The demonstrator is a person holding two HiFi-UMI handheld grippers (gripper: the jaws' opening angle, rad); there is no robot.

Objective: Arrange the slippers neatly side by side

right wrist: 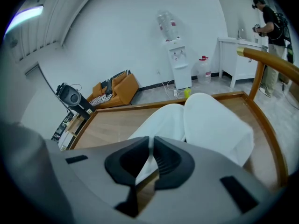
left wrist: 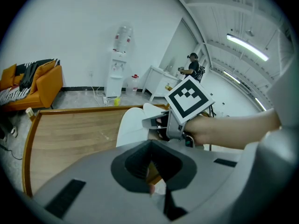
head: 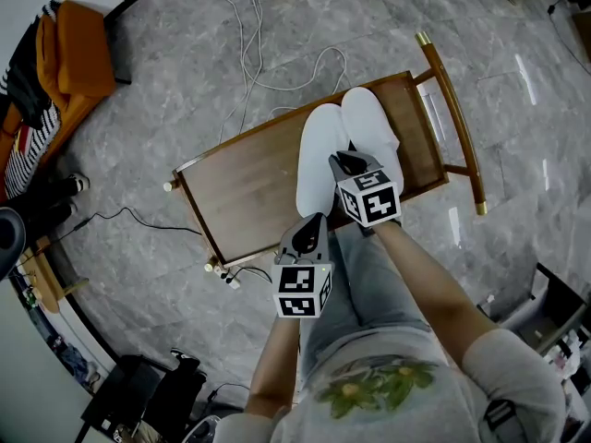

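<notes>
Where jaws meet, right gripper (right wrist: 152,146) pinches slipper (right wrist: 159,122).

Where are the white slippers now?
Head view: the slippers lie side by side on the wooden table's right end, the right gripper closed on one's near edge.

Bright, even light in my views.
Ceiling strip (left wrist: 247,46) glares upper right; floor (head: 517,109) shows streaks; fisheye edges curve, darken.

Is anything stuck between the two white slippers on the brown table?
No. The left white cloth slipper and the right white cloth slipper touch, with nothing between them; the head view shows it.
</notes>
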